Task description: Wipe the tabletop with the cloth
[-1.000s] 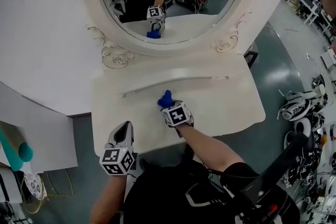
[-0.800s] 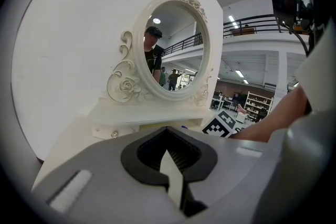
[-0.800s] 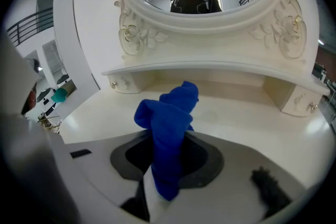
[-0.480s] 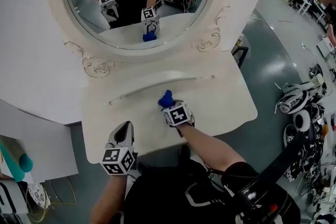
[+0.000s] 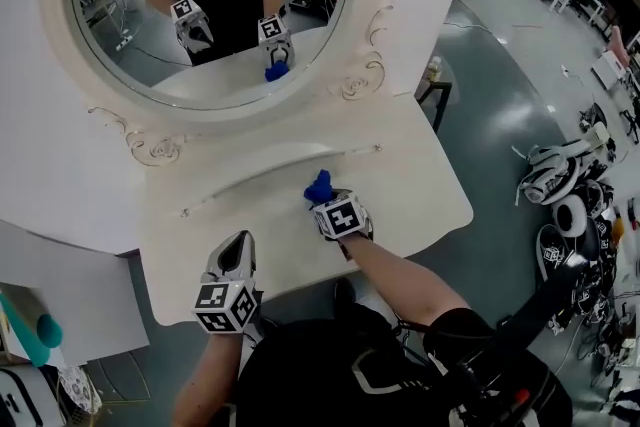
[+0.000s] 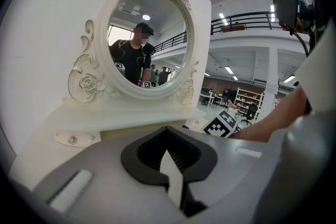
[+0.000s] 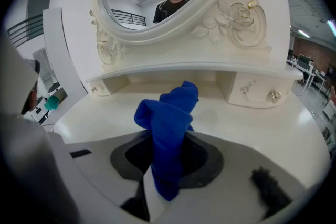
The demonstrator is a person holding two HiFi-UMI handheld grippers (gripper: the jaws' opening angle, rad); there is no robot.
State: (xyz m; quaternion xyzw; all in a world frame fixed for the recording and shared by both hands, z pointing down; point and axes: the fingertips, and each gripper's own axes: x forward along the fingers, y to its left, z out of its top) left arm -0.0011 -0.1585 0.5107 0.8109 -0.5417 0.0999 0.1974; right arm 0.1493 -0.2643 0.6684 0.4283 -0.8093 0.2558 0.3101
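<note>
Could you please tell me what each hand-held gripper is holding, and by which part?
The right hand-held gripper is shut on the blue cloth, pinching one end. The left hand-held gripper is shut and empty.

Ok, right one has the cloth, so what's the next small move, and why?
Probably tip the right hand-held gripper down until the cloth presses on the tabletop. It is clamped in the jaws but sticks out bunched, so little of it would wipe.

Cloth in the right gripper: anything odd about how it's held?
Yes. The blue cloth is pinched by one end in the right gripper and bunched into a twisted wad sticking out ahead of it, not spread flat on the tabletop. Little of it could wipe. Nothing looks spilled or damaged.
</note>
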